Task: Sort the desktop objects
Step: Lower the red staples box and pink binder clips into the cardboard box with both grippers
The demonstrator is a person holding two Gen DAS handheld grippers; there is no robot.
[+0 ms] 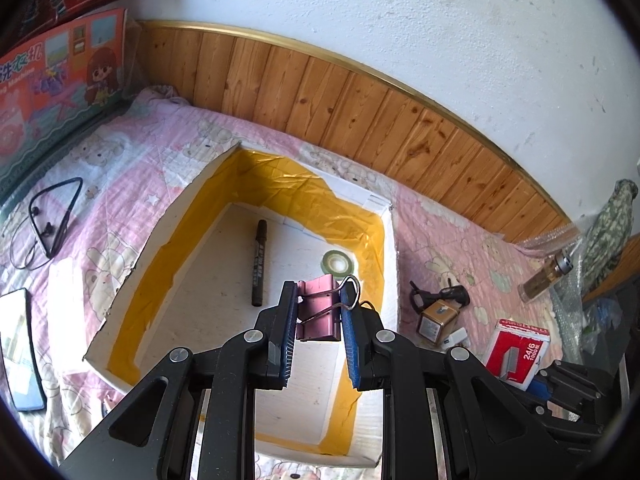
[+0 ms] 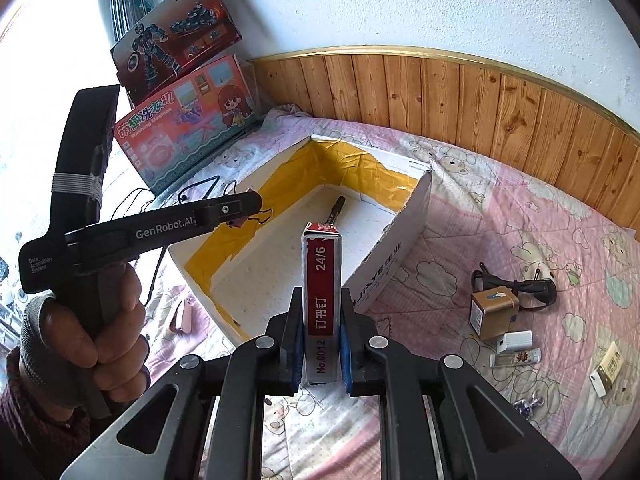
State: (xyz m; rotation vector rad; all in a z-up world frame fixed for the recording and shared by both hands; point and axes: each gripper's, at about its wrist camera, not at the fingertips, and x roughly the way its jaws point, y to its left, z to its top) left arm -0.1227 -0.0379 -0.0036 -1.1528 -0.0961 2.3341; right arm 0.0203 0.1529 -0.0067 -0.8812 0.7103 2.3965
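Our left gripper (image 1: 320,312) clenched the clip (image 1: 318,312) directly above the box (image 1: 240,184); our right gripper (image 2: 320,336) grasped the staples (image 2: 322,280) upright, short of its near wall.

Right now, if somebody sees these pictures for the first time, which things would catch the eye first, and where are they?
Probably the white box lined with yellow tape, open in the middle of the pink bedcover, with a black marker and a green tape roll lying inside. Above it, the left gripper holds a pink binder clip. The right gripper grips a red staple box upright.
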